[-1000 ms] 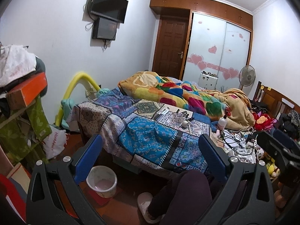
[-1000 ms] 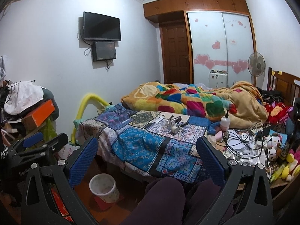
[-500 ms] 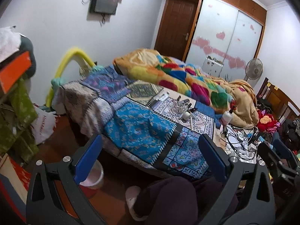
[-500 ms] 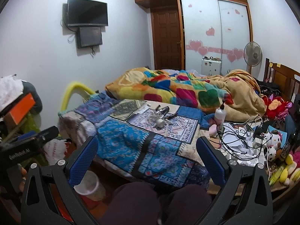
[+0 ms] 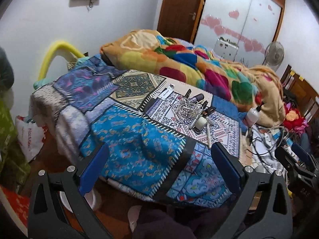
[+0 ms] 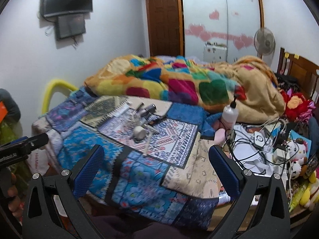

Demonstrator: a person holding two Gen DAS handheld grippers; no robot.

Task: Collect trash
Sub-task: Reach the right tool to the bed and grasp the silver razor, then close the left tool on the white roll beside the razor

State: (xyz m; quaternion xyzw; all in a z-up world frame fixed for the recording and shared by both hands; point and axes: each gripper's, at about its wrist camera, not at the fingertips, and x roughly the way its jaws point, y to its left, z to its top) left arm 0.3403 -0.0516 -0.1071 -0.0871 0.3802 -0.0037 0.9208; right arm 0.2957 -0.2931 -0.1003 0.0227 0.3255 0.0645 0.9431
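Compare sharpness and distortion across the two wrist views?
Left wrist: fairly sharp, the items on the patchwork quilt read clearly; strong fisheye bend and dark corner vignette. Right wrist: same distortion, but motion blur smears the colourful blanket and quilt pattern.

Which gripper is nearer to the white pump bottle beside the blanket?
Right. The right gripper has the white pump bottle close ahead, slightly to its right; the left gripper sees the bottle farther off, well to its right across the bed. Both are open and empty.
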